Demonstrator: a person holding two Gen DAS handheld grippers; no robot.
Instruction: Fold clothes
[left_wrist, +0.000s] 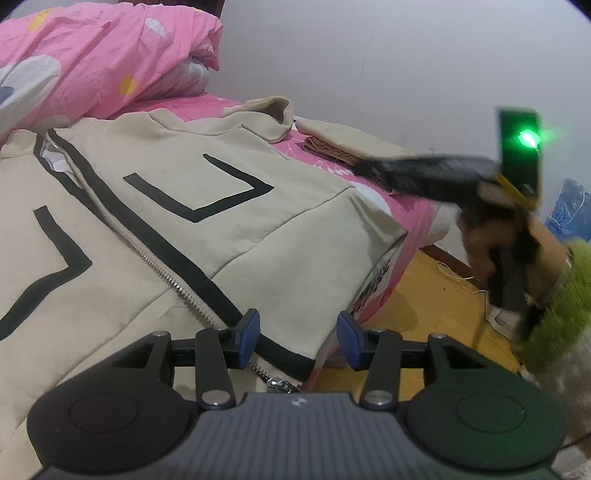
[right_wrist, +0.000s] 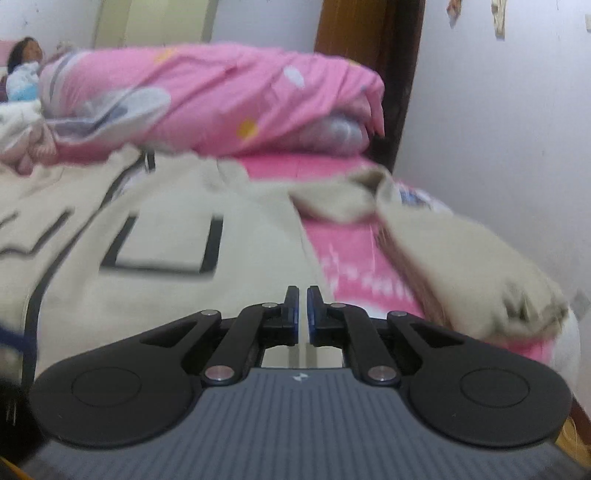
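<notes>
The cream zip jacket (left_wrist: 155, 206) lies flat on the pink bed (left_wrist: 402, 206), its hem beneath the spread left hand-held gripper (left_wrist: 297, 338); the right hand-held gripper (right_wrist: 302, 314) hovers above it, nearly pressed together, empty.

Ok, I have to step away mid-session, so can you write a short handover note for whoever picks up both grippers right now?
Left gripper: open, empty, at the bottom hem of the beige jacket, beside the zipper.
Right gripper: nearly shut, holding nothing, poised above the jacket front; that view is blurred.
Jacket: lying front-up and zipped on the pink bed, its sleeve stretched toward the bed's edge. The rolled pink quilt lies behind it.
Done: jacket laid out.
Left: no fold shows yet; fold in the sleeves, then the body.
</notes>
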